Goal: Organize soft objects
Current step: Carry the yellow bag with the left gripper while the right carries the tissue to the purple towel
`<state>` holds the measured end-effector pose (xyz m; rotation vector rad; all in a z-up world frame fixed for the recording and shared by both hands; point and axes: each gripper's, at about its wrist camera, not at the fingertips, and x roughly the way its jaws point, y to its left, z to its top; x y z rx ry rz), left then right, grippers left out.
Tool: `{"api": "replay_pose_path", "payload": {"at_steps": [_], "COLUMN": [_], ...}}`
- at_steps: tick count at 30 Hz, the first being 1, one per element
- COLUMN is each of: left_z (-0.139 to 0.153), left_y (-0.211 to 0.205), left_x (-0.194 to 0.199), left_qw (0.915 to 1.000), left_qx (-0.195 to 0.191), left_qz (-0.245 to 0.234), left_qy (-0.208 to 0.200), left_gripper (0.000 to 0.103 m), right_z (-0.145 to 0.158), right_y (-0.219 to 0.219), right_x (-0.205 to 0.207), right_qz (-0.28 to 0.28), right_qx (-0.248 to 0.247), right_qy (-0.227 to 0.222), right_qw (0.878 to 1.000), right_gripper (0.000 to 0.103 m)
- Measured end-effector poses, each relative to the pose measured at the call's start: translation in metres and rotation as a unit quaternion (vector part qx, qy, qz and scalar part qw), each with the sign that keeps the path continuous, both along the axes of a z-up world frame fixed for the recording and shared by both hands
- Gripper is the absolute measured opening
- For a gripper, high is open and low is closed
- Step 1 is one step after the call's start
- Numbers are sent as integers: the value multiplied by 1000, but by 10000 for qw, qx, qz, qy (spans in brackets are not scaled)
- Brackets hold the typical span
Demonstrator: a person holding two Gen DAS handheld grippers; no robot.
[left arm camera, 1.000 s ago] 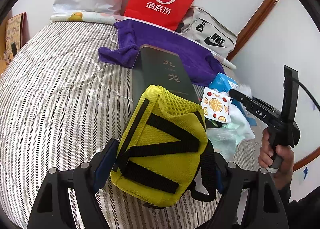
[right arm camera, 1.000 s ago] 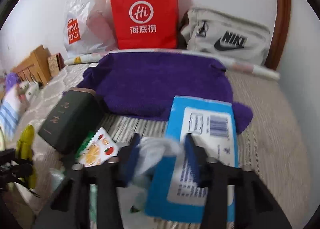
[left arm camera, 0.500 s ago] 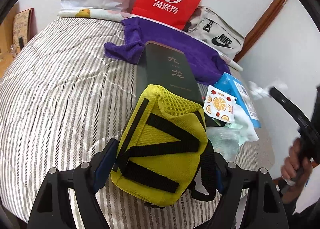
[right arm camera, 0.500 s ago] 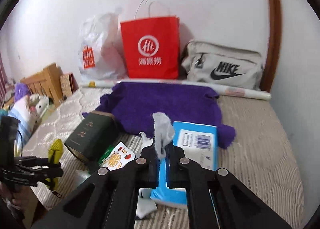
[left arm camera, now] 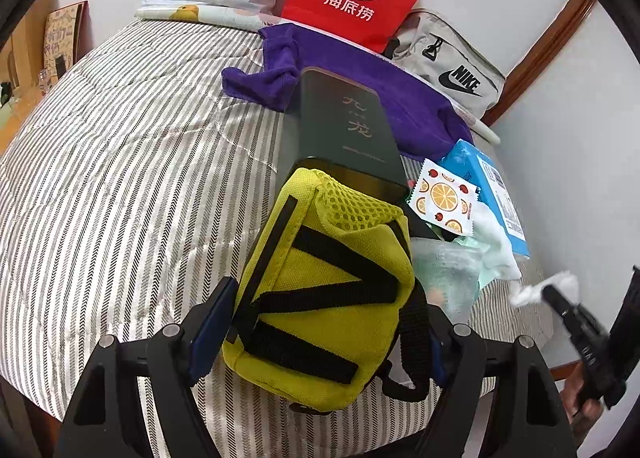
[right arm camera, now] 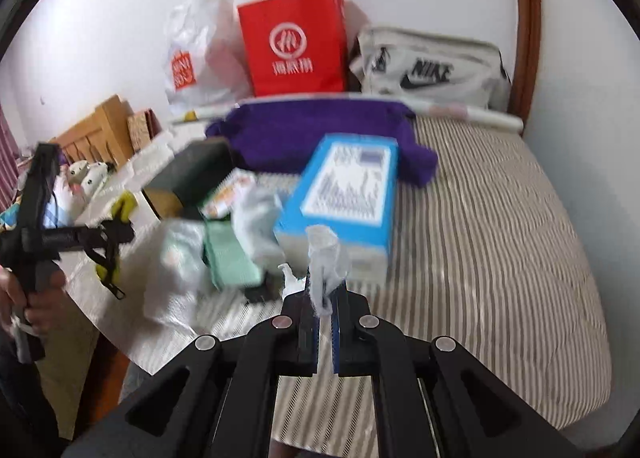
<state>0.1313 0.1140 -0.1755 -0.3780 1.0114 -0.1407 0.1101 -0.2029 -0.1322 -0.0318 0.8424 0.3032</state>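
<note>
**Ana:** Pouch first, since it sits furthest left. That yellow pouch (left arm camera: 320, 298) lies on the striped bedspread (left arm camera: 120, 186), and the left gripper (left arm camera: 320, 322) has its blue pads pressed to both sides, spread wide only because the pouch is wide.

**Ben:** How would it handle?

**Ana:** Soft padded fabric with black webbing, probably light. It should squash rather than slip, so a hold across the body, as now, looks sound. The loose strap below could snag.

**Ben:** And behind it?

**Ana:** A dark green box (left arm camera: 344, 130) touching the pouch's mesh end, with a purple towel (left arm camera: 360, 78) beyond it. Moving right: a fruit-print sachet (left arm camera: 442, 198), crumpled white tissues (left arm camera: 496, 246) and a blue tissue pack (left arm camera: 496, 186), all crowded together.

**Ben:** The other tongs?

**Ana:** The right gripper (right arm camera: 322, 294) is pinched fully together on a white tissue (right arm camera: 326, 254), which stands up out of the tips. It hangs clear of the blue pack, above the bed.

**Ben:** Fragile?

**Ana:** Nearly weightless, limp and easy to tear, I'd judge. Gripping the bunched middle is safer than an edge, and it needs a gentle pull. The right view is blurred, so finer detail there I can't tell.
</note>
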Motion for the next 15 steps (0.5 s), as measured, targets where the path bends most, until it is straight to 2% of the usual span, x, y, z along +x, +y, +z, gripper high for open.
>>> {"api": "replay_pose_path", "payload": {"at_steps": [7, 15], "left_z": [22, 60], "left_y": [-2, -6], "left_x": [-6, 4], "left_qw": [10000, 9996], "left_qx": [-55, 36], "left_qz": [2, 25], "left_qy": [-35, -270], "left_gripper": [77, 77], "right_z": [-21, 5], "right_y": [-7, -12], "right_x": [5, 12], "right_qz": [-165, -68], "right_qx": [-129, 84], "right_qy": [271, 100], "right_qw": [9994, 9999], "right_gripper": [5, 5]}}
